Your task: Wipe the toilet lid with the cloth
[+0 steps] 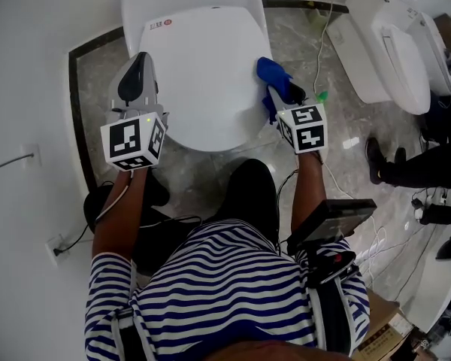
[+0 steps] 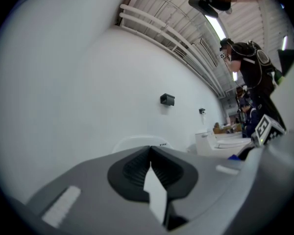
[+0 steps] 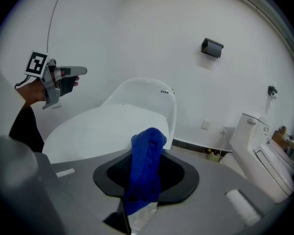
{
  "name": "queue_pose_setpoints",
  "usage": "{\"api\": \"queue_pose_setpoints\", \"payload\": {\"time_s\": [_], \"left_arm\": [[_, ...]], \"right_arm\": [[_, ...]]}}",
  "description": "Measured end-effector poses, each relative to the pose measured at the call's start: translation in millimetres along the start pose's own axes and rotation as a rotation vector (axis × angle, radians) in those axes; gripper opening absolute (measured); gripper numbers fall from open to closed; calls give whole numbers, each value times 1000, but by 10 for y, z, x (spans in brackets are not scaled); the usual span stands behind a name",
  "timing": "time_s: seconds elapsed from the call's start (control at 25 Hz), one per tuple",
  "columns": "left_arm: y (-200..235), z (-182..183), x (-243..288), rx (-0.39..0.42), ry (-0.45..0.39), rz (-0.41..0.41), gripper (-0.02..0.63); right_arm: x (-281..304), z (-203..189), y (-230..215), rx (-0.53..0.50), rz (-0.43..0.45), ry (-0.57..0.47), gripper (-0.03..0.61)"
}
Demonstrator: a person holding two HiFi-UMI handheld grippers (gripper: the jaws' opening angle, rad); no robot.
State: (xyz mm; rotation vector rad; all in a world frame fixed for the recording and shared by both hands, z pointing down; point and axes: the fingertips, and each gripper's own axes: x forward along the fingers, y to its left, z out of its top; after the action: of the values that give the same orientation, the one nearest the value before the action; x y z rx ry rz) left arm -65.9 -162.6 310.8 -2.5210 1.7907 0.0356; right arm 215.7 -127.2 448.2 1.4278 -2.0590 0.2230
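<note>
A closed white toilet lid is seen from above. A blue cloth is gripped in the right tongs and is held at the lid's right edge. The left tongs are held at the lid's left edge, with their jaws pressed together and nothing between them. A second toilet is seen on the floor at the upper right.
</note>
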Motion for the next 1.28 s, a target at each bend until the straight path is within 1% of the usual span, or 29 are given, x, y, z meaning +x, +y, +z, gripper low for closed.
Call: {"api": "queue_pose_setpoints", "payload": {"time_s": [0.4, 0.52, 0.68, 0.88, 1.0, 1.12, 1.28], "left_arm": [[138, 86, -170, 0, -22, 17, 2], [236, 91, -239, -2, -24, 35, 2], [323, 116, -306, -6, -33, 41, 2], [401, 167, -345, -10, -46, 46, 2], [454, 186, -363, -12, -48, 52, 2], [511, 186, -392, -13, -48, 60, 2], [534, 200, -422, -13, -52, 64, 2]], "right_arm": [[-443, 901, 421, -135, 22, -172, 117], [-534, 1170, 696, -192, 58, -228, 117], [-576, 1399, 1165, -251, 122, -278, 118], [-549, 1538, 1750, -312, 222, -303, 117], [-538, 1562, 2107, -368, 279, -309, 118], [-509, 1519, 2440, -415, 336, -304, 117], [-415, 1323, 2728, -452, 382, -267, 118]]}}
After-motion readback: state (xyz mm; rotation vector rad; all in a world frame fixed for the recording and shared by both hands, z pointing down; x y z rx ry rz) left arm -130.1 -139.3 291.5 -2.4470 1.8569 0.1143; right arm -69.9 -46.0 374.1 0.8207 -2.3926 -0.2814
